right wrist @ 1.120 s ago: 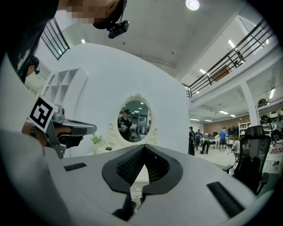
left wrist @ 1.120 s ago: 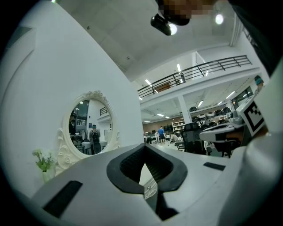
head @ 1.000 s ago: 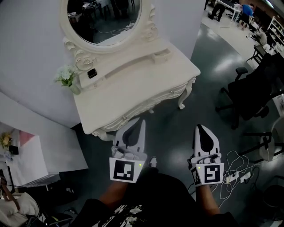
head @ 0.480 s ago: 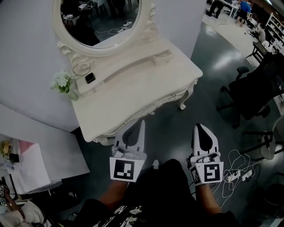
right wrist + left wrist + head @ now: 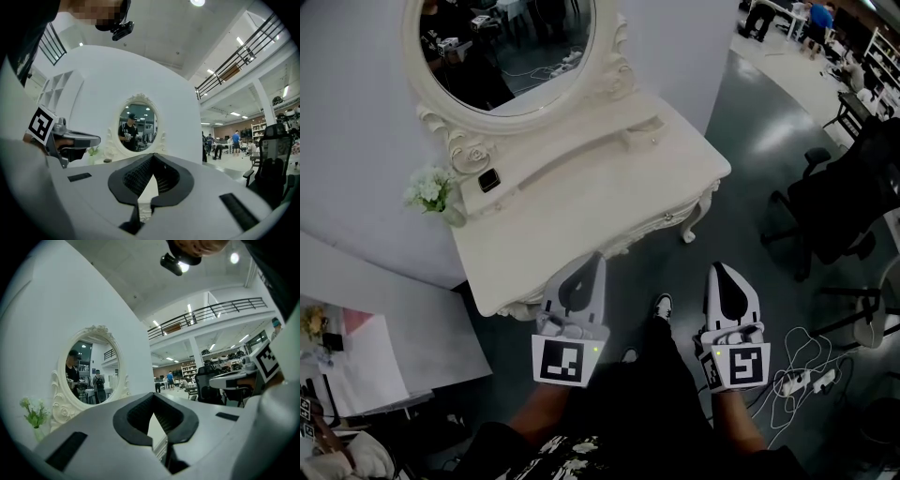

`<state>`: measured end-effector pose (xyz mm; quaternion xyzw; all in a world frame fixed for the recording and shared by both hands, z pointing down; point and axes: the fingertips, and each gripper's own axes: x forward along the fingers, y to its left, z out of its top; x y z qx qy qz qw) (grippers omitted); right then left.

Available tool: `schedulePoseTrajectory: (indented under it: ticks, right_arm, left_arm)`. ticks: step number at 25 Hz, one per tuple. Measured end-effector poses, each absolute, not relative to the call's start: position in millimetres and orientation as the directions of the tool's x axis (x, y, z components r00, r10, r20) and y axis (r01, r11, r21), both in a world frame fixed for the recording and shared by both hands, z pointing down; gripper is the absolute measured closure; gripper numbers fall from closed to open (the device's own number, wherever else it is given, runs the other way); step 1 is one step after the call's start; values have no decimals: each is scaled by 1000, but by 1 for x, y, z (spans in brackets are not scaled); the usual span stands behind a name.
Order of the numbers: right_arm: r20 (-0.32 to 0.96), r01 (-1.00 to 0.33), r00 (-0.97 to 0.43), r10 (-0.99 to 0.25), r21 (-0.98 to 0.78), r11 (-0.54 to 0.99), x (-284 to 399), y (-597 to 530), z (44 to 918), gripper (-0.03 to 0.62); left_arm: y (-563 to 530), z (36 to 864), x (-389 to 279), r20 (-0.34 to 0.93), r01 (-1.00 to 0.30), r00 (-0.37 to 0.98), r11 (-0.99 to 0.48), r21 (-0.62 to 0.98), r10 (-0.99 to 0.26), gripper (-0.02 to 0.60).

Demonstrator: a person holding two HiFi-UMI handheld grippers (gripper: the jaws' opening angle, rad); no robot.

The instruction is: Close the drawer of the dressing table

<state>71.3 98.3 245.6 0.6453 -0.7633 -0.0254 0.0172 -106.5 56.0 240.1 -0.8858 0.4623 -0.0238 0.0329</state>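
Note:
The white dressing table with its oval mirror stands against the wall. Its carved drawer front with a small knob looks about flush with the table's edge. My left gripper is shut with nothing in it, and its tip is right at the table's front edge; I cannot tell whether it touches. My right gripper is shut and empty over the floor, to the right of the table's leg. In the left gripper view the left gripper points at the mirror. The right gripper points at the table too.
A small vase of white flowers and a small dark object sit at the table's back left. A black office chair stands at the right. Cables and a power strip lie on the floor. A low white unit is at the left. A shoe shows between the grippers.
Both grippers have come closer to the table's front, staying shut. A foot has stepped forward between them. The table and mirror have shifted left in the head view.

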Motion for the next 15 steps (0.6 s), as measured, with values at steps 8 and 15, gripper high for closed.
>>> schedulePoseTrajectory:
  ticks: [8, 15]
  right_arm:
    - [-4, -982, -180, -984, 62, 180, 87, 59, 244, 596]
    - [7, -978, -200, -980, 56, 200, 100, 18, 251, 595]
  left_arm:
    - [24, 237, -82, 6, -811, 581, -580, -83, -814, 580]
    - [-15, 243, -68, 14, -820, 568, -568, -72, -823, 580]
